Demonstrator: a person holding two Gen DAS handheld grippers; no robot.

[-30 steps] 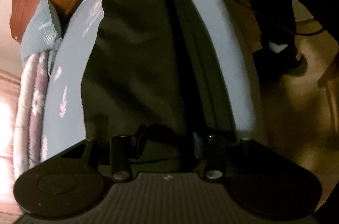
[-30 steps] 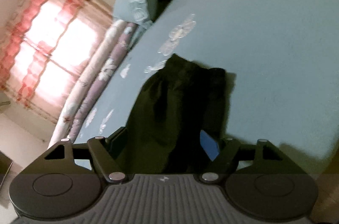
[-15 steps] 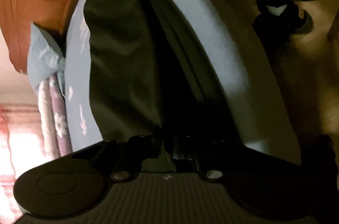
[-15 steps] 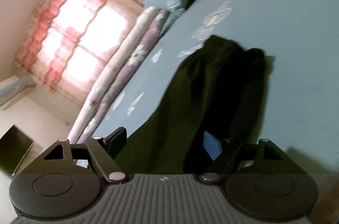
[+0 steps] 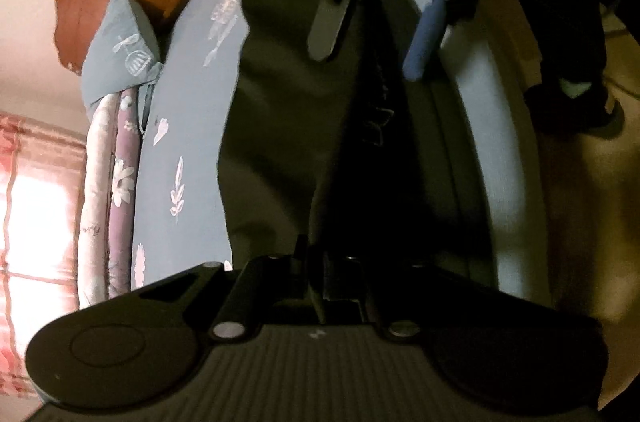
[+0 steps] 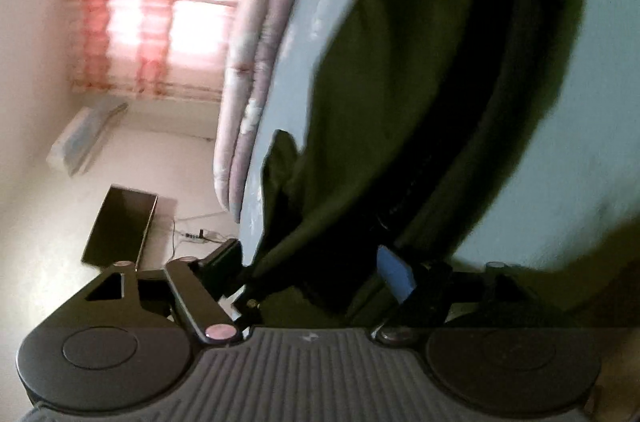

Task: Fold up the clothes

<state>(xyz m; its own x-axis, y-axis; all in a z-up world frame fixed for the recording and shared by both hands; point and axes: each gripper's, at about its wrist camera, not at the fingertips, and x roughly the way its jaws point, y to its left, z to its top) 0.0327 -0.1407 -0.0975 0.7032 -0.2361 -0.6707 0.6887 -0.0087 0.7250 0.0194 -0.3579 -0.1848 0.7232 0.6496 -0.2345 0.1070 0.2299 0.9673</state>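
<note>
You have the dark trousers (image 5: 288, 126) lying lengthwise along the bed (image 5: 188, 158), stretching from the bed's foot edge toward the pillow (image 5: 120, 42) at its head. They look soft, limp and light, so expect sagging wherever you lift. Your left tongs (image 5: 320, 282) are clenched on the cloth at the near end. Your right tongs (image 6: 316, 270) stand released, the opposite end of the cloth lying between the spread fingers, unpinched. Take hold there through both layers, close to the hem, so the trouser legs stay aligned when folded.
</note>
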